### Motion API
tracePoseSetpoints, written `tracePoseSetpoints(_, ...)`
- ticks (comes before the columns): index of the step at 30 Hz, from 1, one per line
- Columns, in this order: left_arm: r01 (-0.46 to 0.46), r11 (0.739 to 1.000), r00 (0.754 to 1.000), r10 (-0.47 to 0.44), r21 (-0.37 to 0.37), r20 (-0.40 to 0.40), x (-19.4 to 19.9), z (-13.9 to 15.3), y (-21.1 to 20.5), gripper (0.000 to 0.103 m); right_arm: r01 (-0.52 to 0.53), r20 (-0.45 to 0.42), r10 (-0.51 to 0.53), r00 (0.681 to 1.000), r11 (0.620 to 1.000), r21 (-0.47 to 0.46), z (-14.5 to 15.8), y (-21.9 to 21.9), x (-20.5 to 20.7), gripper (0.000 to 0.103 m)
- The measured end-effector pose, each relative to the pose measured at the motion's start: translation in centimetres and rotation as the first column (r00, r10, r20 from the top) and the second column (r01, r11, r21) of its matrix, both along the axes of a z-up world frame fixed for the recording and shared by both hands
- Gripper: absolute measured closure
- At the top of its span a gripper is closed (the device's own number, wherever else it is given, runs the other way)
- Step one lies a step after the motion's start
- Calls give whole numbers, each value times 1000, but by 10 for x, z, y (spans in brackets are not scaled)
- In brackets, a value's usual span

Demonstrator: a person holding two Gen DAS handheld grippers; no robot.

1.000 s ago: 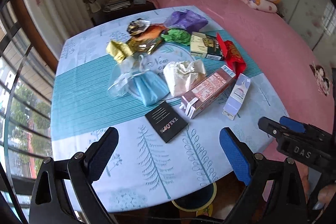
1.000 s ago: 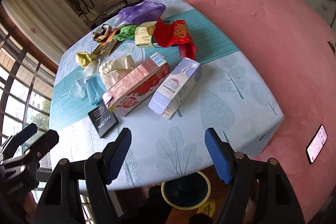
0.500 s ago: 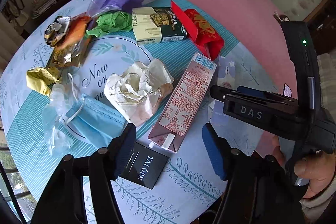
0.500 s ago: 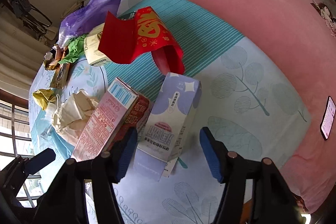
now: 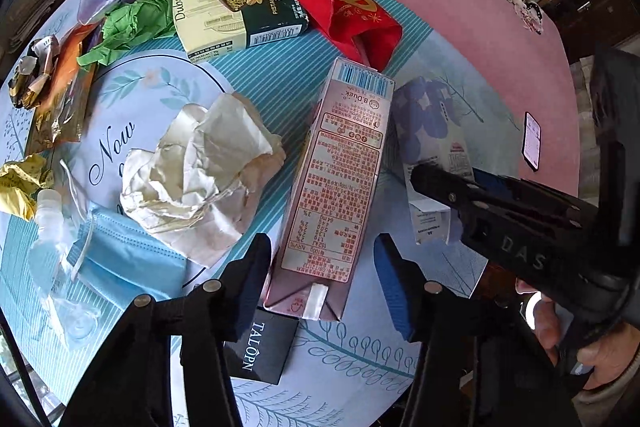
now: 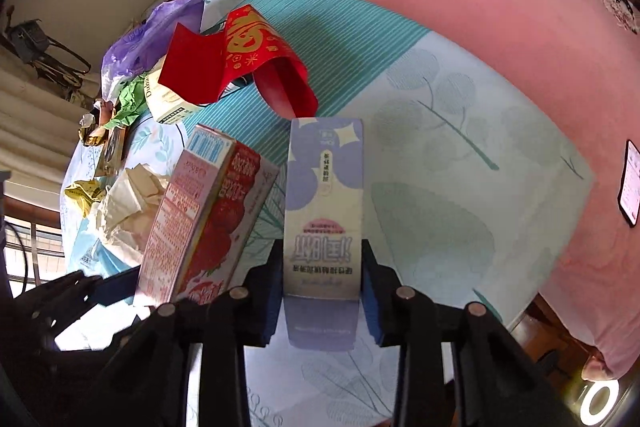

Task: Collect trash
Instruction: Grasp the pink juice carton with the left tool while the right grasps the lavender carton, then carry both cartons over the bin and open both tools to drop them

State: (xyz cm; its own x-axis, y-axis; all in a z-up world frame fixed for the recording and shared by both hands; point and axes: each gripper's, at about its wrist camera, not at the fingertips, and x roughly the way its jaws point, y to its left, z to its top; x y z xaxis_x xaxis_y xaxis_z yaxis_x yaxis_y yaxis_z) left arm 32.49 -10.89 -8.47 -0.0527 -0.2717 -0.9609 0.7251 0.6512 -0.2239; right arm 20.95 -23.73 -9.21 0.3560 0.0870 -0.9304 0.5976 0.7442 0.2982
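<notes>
Cartons lie lengthwise away from us on the table (image 5: 360, 379). Our right gripper (image 6: 322, 297) clamps the purple carton (image 6: 324, 203); our left gripper (image 5: 320, 283), jaws apart, straddles the pink carton (image 5: 336, 179). Only the left view shows a black packet (image 5: 262, 351).

The left gripper (image 5: 320, 283), at the lower middle of its view, holds its blue-padded jaws spread. The right gripper (image 6: 320, 291), low in its frame, has both pads pressed inward, clamped.
</notes>
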Motion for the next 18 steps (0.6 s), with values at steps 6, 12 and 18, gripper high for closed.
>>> tracePoseSetpoints(6, -12, 1000, 1000, 12, 17, -12, 5, -15, -18, 54, 18, -5, -18, 1000, 1000, 14, 2, 6, -22, 70)
tracePoseSetpoints(12, -29, 999, 999, 28, 21, 21, -3, -12, -26, 62, 9, 23, -9, 1000, 1000, 20, 14, 11, -35, 70)
tracePoseSetpoints(18, -52, 998, 996, 55, -39, 73, -29, 25, -16, 63, -76, 52, 76, 996, 997, -1, 38, 17, -46, 70)
